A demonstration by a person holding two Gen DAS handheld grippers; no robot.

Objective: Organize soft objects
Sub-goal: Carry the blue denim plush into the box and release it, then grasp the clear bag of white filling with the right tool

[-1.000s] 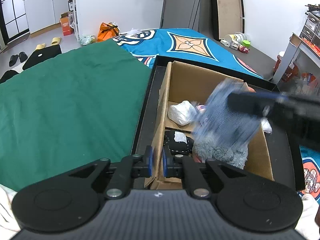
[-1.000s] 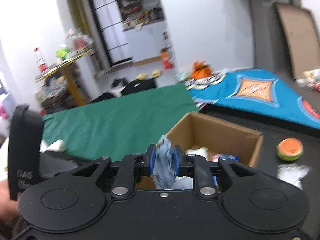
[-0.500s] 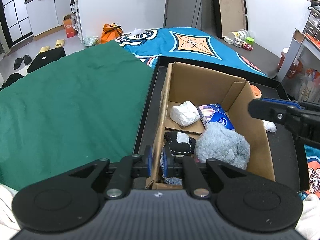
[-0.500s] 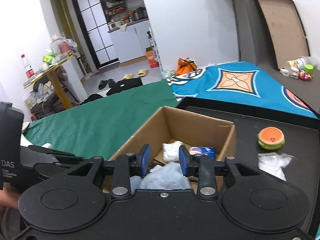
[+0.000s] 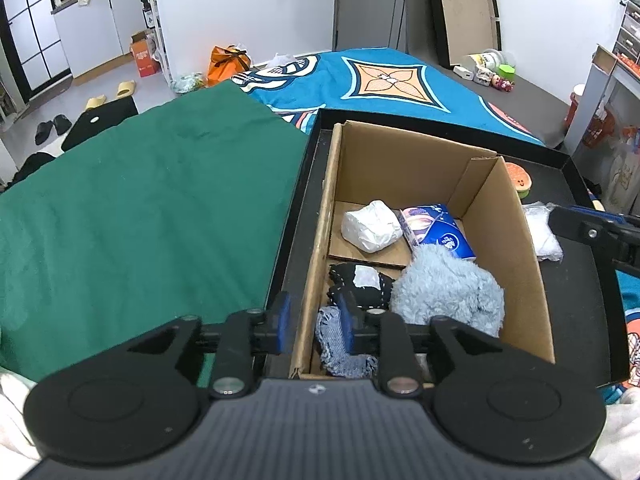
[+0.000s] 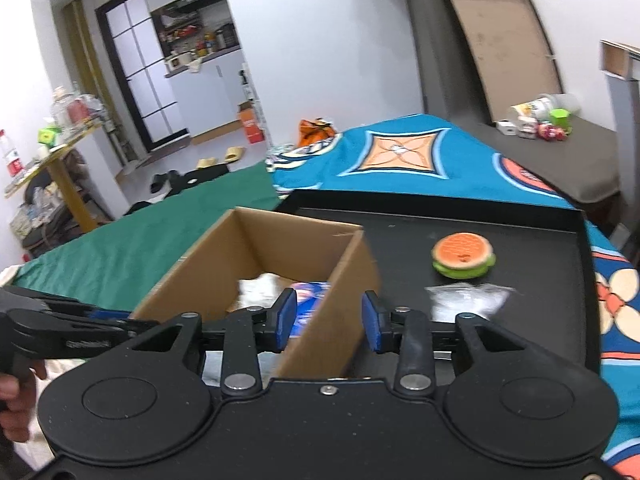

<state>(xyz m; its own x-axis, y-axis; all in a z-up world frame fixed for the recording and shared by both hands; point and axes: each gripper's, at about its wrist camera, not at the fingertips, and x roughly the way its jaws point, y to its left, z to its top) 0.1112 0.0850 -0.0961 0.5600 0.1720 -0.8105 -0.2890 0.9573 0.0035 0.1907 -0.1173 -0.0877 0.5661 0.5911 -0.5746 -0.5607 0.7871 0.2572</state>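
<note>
A cardboard box (image 5: 516,264) stands on a black tray (image 5: 576,320). Inside lie a white bundle (image 5: 372,226), a blue tissue pack (image 5: 440,230), a fluffy light-blue plush (image 5: 448,288), a black pouch (image 5: 356,284) and a blue denim cloth (image 5: 340,354) in the near corner. My left gripper (image 5: 315,323) straddles the box's near left wall; its jaws are opening, the pads off the wall. My right gripper (image 6: 328,321) hovers over the box's right wall (image 6: 332,312), jaws opening, gripping nothing. A burger-shaped toy (image 6: 462,255) and a clear plastic bag (image 6: 468,300) lie on the tray beyond it.
A green blanket (image 5: 140,208) lies left of the tray, a blue patterned one (image 5: 380,80) behind it. The tray's raised rim (image 6: 440,202) surrounds the box. A hand (image 6: 16,400) holds the left gripper's handle at the left edge.
The right gripper let the denim cloth drop into the box, then swung right over the box's right wall with its jaws spreading. The left gripper's jaws parted from the box wall.
</note>
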